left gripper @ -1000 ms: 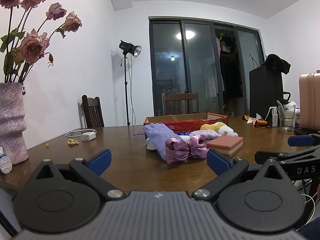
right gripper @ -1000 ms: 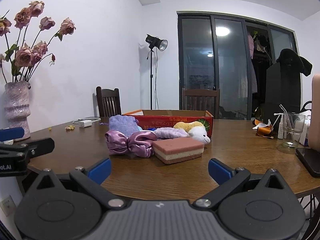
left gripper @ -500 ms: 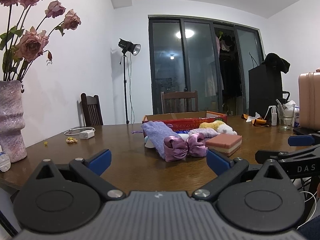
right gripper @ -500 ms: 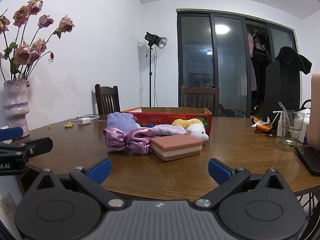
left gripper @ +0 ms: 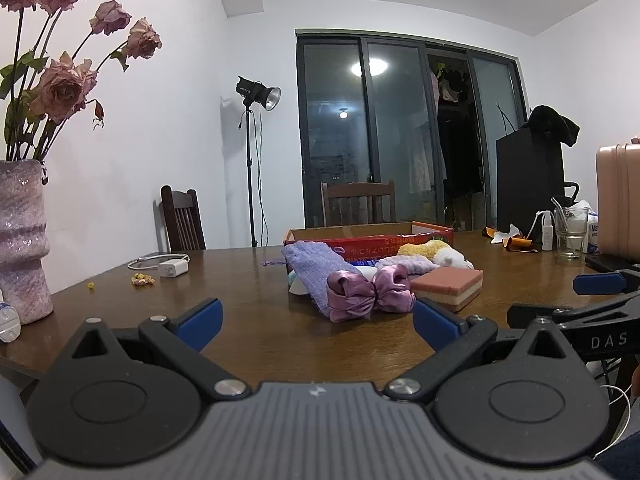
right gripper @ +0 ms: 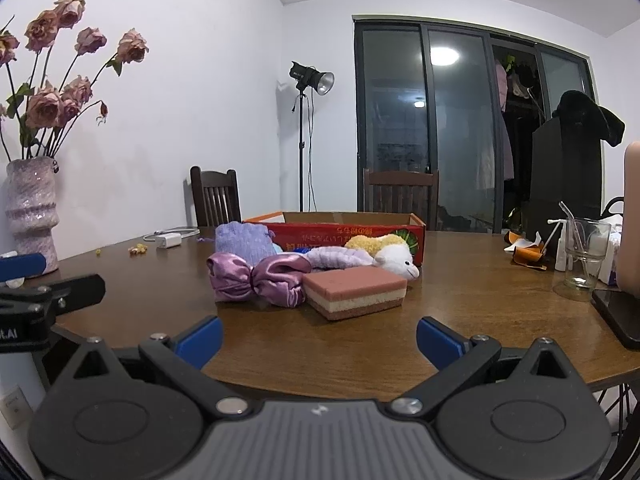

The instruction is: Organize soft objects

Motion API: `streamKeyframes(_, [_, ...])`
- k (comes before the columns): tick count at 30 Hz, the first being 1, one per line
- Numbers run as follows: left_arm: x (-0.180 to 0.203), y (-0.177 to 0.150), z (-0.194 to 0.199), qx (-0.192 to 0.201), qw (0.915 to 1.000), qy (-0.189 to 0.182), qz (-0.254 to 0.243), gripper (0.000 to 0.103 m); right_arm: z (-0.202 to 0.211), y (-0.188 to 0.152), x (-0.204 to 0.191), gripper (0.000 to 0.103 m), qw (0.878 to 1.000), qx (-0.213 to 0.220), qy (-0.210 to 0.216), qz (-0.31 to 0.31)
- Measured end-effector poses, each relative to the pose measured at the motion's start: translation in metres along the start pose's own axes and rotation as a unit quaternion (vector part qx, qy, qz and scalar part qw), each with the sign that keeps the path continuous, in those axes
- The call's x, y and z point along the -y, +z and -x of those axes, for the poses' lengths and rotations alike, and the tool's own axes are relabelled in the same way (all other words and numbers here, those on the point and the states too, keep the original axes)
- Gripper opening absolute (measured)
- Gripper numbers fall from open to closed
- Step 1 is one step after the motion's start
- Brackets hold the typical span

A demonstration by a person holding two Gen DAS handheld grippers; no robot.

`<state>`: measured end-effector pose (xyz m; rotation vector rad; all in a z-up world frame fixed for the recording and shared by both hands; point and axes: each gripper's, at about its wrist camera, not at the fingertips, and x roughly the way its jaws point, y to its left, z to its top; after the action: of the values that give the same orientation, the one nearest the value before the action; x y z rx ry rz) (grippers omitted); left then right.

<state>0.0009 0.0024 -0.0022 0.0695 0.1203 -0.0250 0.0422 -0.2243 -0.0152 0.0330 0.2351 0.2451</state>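
- Hovering at the near edge of the desk [right gripper: 460, 280], the left gripper [left gripper: 316, 320] and right gripper [right gripper: 318, 338] are both holding their blue-tipped fingers spread wide, gripping nothing.
- Lying in a cluster mid-desk, a satin bow [right gripper: 256, 278] is touching a layered sponge [right gripper: 354, 292], with a knitted purple pouch [right gripper: 244, 242] just behind.
- Sitting against the red cardboard box [right gripper: 344, 236], a plush toy [right gripper: 384, 254] is resting beside a lilac headband [right gripper: 336, 258].
- Standing far left is a vase of dried roses [right gripper: 32, 208].

Soft objects [right gripper: 308, 270] heaped before box [right gripper: 344, 232]
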Motion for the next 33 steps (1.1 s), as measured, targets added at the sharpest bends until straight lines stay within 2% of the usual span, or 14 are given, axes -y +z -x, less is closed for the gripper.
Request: streamKeyframes(33, [0.0025, 0.0001, -0.0003, 0.008, 0.9999, 0.000, -0.008, 0.103, 0.0008, 0.0037, 0.0041, 0.103, 1.000, 0.004, -0.002, -0.005])
